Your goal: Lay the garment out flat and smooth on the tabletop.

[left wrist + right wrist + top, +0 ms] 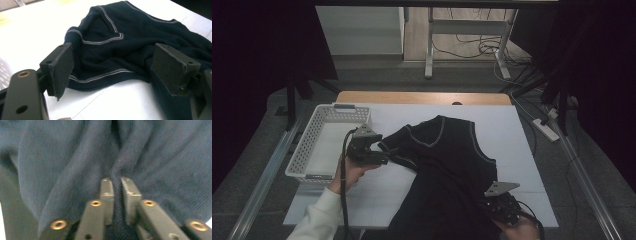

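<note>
- Here, a dark sleeveless top [447, 165] lies spread over the middle and near-right of the white bench [512, 130], collar toward the far side.
- The right gripper [117, 202] is clenched on a pinched ridge of the fabric at the near hem, probably to anchor that end.
- The left gripper [110, 72] stands released, jaws wide on either side of the left armhole's stitched edge, seemingly lining up a second grasp.
- A white basket [312, 145] waits at the left, perhaps as the destination.
</note>
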`<state>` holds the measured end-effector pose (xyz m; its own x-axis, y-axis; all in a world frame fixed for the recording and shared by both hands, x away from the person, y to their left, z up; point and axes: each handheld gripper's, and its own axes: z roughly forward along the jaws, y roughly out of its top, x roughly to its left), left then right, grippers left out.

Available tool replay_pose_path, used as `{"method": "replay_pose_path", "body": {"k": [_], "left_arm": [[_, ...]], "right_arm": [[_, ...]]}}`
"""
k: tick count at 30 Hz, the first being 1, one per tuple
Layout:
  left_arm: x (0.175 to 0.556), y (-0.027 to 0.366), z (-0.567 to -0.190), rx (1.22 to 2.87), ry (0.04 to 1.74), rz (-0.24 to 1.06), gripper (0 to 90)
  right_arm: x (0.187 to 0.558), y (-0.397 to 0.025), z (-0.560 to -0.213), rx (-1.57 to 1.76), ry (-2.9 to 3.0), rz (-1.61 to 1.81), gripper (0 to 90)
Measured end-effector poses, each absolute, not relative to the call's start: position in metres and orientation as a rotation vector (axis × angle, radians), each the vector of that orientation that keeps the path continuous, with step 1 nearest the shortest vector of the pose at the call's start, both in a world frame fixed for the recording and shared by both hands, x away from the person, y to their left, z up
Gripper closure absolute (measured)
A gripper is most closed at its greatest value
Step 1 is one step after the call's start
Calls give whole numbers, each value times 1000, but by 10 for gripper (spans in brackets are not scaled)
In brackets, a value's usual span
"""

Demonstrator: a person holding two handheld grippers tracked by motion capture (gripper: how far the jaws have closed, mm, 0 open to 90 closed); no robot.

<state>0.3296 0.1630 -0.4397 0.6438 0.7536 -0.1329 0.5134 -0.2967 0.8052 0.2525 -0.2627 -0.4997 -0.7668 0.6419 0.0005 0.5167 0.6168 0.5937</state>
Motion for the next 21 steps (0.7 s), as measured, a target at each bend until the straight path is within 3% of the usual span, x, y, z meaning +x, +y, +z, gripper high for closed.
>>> {"method": "replay_pose_path", "body": {"k": [5, 14, 21], "left_arm": [[332, 160, -440, 1977, 994, 339, 191], [336, 161, -441, 1972, 1003, 335, 191], [335, 159, -442, 1978, 999, 333, 190]], "right_arm": [[265, -257, -487, 991, 2519, 958, 483], [303, -254, -485, 1011, 2448, 1005, 392], [329, -260, -488, 1070, 2411, 981, 391]]}}
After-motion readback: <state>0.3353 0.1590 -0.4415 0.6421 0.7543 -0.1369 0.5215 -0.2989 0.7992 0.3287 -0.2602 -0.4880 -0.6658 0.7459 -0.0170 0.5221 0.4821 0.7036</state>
